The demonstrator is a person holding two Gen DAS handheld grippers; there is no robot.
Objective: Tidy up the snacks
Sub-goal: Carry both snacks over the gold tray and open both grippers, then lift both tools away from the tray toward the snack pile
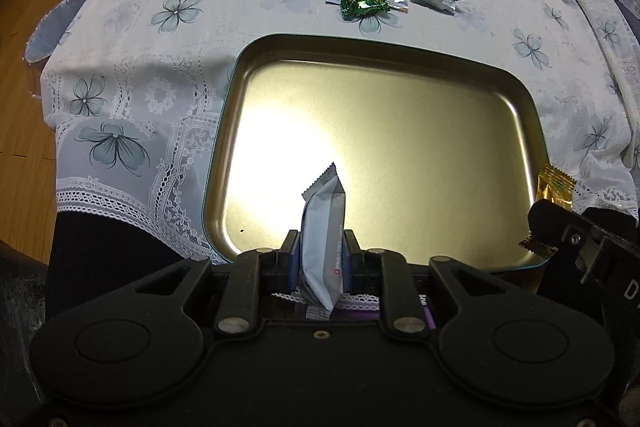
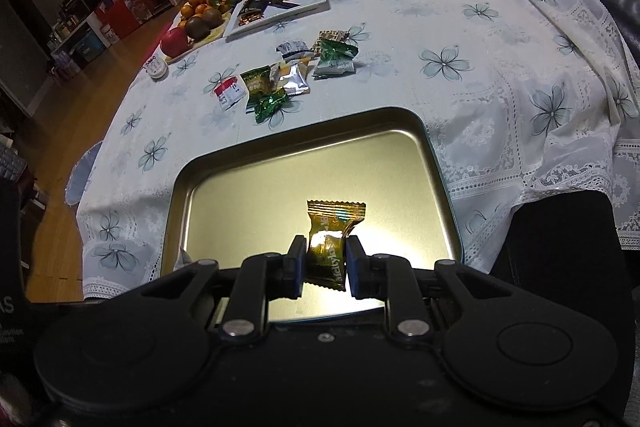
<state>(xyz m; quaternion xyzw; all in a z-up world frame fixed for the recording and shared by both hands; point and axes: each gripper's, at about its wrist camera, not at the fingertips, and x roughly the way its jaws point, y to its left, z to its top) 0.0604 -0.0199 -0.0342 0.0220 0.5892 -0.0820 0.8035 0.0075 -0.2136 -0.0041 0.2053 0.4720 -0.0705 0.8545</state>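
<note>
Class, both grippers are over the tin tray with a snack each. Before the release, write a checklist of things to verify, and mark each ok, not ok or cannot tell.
1. Left gripper shut on the grey snack packet: ok.
2. Right gripper shut on the gold candy: ok.
3. Tray floor bare below both snacks: ok.
4. Both snacks above the tray, inside its rim: ok.
5. Height of the snacks above the tray floor: cannot tell.
6. Loose snacks remaining on the tablecloth, clear of the tray: ok.
</note>
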